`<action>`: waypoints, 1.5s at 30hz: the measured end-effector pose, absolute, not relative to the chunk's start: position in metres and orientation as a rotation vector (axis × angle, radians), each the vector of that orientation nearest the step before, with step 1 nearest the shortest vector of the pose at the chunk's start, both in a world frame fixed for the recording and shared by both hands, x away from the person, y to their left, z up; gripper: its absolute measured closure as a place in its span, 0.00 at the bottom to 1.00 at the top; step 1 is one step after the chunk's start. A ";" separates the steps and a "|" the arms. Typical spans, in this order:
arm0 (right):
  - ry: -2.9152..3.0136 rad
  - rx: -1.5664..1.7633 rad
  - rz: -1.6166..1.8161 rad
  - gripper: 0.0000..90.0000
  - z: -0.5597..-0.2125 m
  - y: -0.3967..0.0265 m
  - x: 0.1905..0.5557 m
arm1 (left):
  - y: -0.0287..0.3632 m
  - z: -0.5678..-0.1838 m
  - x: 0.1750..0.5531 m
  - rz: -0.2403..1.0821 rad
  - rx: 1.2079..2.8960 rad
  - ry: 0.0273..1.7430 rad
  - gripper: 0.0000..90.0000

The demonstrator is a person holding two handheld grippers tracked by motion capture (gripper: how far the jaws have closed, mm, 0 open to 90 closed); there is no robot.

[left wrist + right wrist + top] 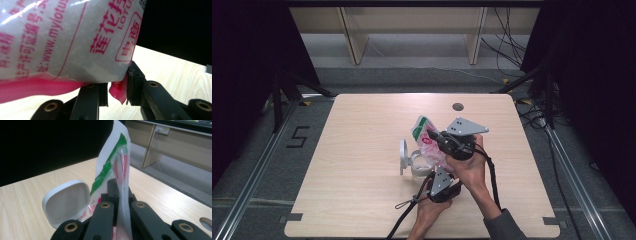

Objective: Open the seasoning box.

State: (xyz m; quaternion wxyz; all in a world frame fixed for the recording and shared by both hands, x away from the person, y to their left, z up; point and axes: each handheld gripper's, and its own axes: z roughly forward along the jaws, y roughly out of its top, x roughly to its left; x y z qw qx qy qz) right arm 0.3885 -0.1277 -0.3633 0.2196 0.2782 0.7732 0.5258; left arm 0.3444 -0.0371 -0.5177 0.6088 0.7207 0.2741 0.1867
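Observation:
A clear plastic bag (423, 131) of white grains, printed in pink with a green stripe, is held up over the middle of the table. My right gripper (433, 138) is shut on the bag's upper edge (117, 170), which rises between its jaws. My left gripper (439, 172) is below it, and its jaws pinch the pink bottom corner (118, 91) of the bag (75, 42). Just left of the bag stands a small white container (414, 164) with its hinged lid (66, 205) standing open.
The pale wooden table (357, 140) has a round cable hole (457, 106) near its far edge. Cables trail from both grippers toward the front edge. Beyond the table are a grey floor and wooden furniture legs (356, 45).

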 end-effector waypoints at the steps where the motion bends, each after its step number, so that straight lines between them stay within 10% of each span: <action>1: 2.122 0.761 1.462 1.00 -0.364 -0.127 0.389 | -0.037 -0.518 0.344 0.432 1.662 0.633 0.82; 45: 2.164 0.716 1.479 1.00 -0.362 -0.121 0.390 | -0.040 -0.517 0.349 0.435 1.624 0.627 0.82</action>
